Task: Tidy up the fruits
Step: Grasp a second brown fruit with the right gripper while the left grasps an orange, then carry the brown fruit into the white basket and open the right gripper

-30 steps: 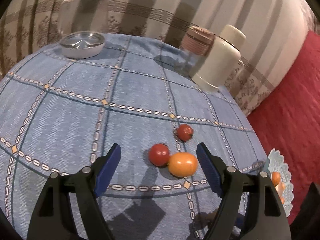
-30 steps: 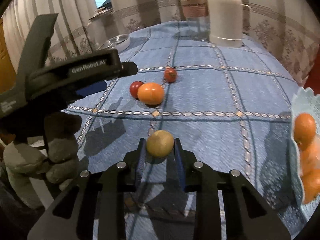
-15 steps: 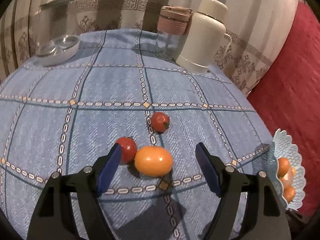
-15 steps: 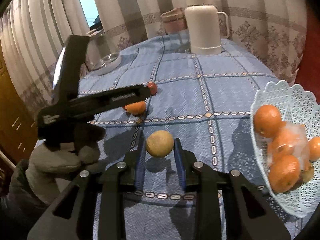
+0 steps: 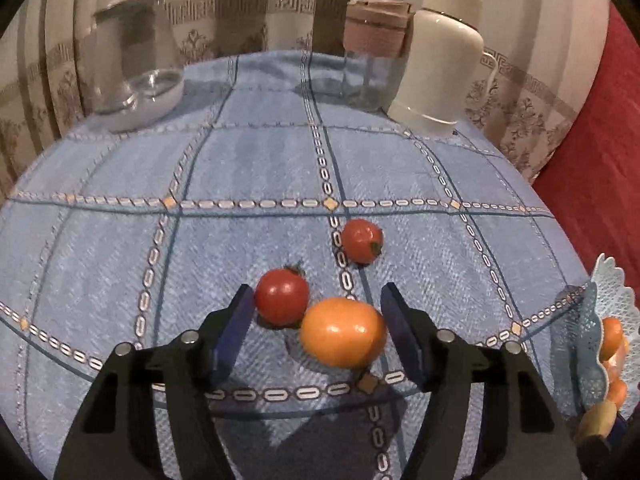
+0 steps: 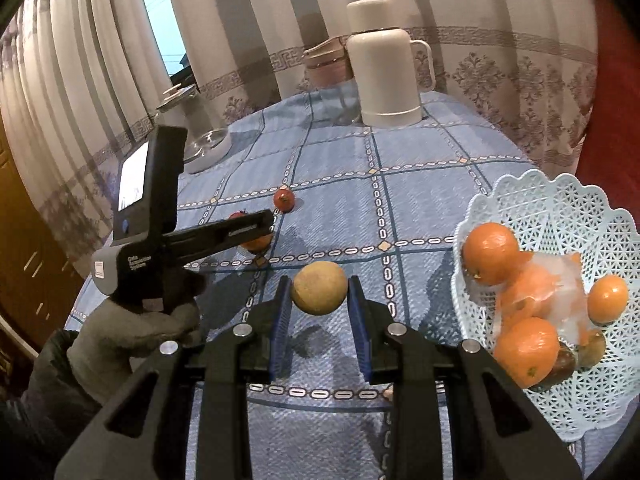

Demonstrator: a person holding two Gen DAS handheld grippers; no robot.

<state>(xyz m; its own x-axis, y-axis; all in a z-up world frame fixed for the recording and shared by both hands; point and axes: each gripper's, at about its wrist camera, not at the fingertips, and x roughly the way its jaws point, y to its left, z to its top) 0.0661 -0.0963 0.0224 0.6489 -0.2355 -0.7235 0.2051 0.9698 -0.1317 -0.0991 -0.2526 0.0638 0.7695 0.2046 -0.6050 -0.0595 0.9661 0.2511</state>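
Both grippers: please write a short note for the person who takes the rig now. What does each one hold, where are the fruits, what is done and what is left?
Right gripper: shut on a yellowish fruit, lifted off the blue tablecloth, left of the white basket.
Left gripper: jaws have just been closing around the orange fruit and the near tomato; no firm grip visible yet.
A second tomato lies alone further back.
Done: several oranges are in the basket.
Left: drop the yellowish fruit in the basket, then bring over the three fruits on the cloth.
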